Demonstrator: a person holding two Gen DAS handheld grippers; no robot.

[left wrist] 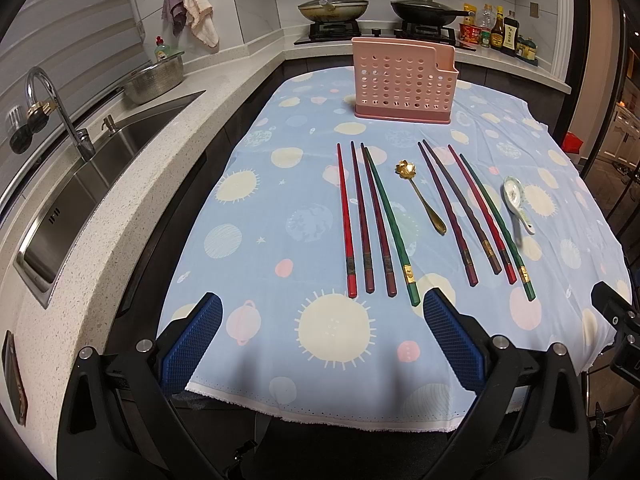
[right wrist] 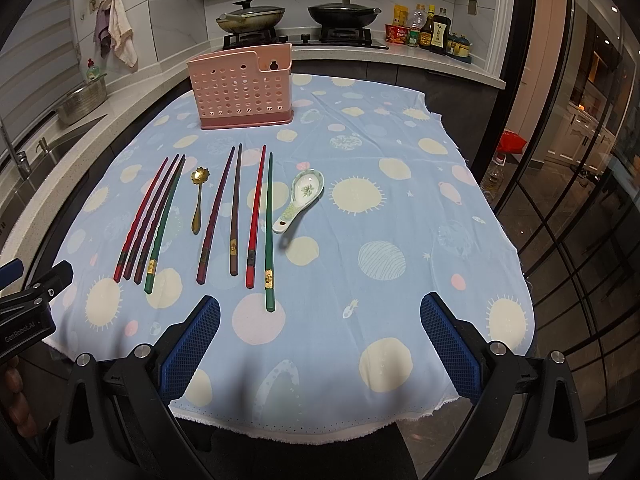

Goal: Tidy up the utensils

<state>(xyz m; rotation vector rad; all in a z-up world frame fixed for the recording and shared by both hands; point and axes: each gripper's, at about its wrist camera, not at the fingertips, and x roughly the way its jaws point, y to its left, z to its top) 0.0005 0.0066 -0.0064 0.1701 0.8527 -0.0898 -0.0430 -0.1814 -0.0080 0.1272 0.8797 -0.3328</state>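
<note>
Both your left gripper [left wrist: 322,322] and right gripper [right wrist: 320,320] gape wide and empty; closely laid chopsticks [left wrist: 370,220] risk a double pickup.

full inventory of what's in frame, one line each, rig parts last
chopsticks, left group: 4; red, two maroon, green; on tablecloth
chopsticks, right group: 4; purple, brown, red, green; right of gold spoon
gold spoon: 1, between the groups
ceramic spoon: 1, white-green, far right
utensil holder: 1, pink, perforated, behind utensils
tablecloth: 1, blue, planet print
pans: 2, lidded, on stove
bottles: several, right of stove
sink: 1, steel, left
left tongs: open, above near edge
right tongs: open, above near edge
</note>
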